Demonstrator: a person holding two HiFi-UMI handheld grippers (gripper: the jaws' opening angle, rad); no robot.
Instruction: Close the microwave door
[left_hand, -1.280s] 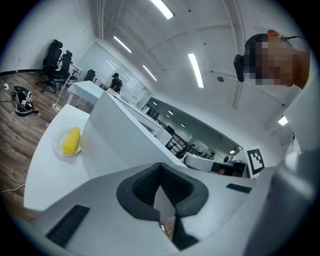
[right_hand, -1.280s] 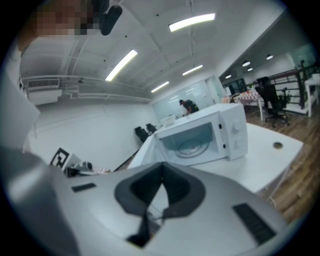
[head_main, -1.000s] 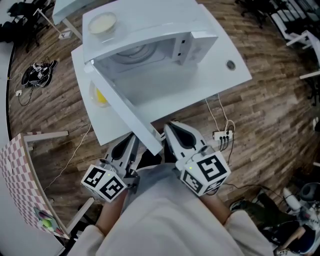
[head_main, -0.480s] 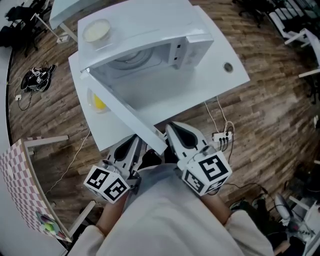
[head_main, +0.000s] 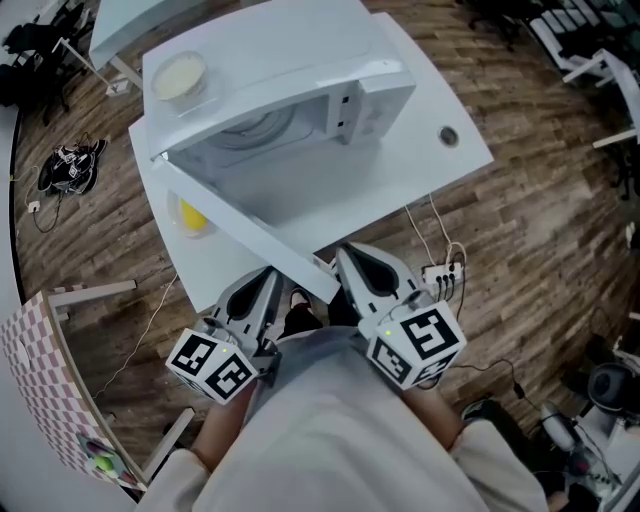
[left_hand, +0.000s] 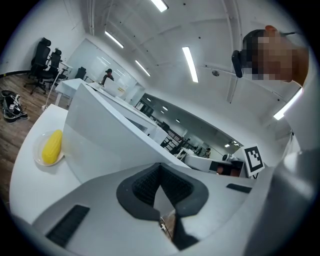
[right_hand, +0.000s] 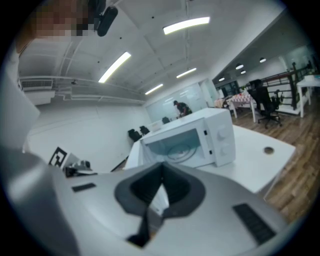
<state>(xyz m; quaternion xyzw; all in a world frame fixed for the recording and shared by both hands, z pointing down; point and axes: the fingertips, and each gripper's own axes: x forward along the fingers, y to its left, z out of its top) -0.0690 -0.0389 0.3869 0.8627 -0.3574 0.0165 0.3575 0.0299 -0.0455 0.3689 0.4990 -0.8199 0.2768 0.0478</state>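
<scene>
A white microwave (head_main: 300, 90) stands on a white table (head_main: 430, 170) with its door (head_main: 240, 225) swung wide open toward me. The door's free edge ends between my two grippers in the head view; whether it touches either one I cannot tell. My left gripper (head_main: 270, 275) is shut and empty, just left of that edge, with the door (left_hand: 110, 135) filling its view as a big white panel. My right gripper (head_main: 347, 255) is shut and empty on the other side. In the right gripper view the microwave (right_hand: 200, 140) shows its open cavity and turntable beyond the gripper (right_hand: 161, 170).
A plate (head_main: 178, 75) sits on top of the microwave. A yellow corn cob (left_hand: 51, 147) lies on a small plate on the table left of the door. A power strip (head_main: 445, 272) with cables lies on the wooden floor beside the table's near edge.
The microwave and table have slid slightly up and left in the head view. The door's angle and both grippers look much the same.
</scene>
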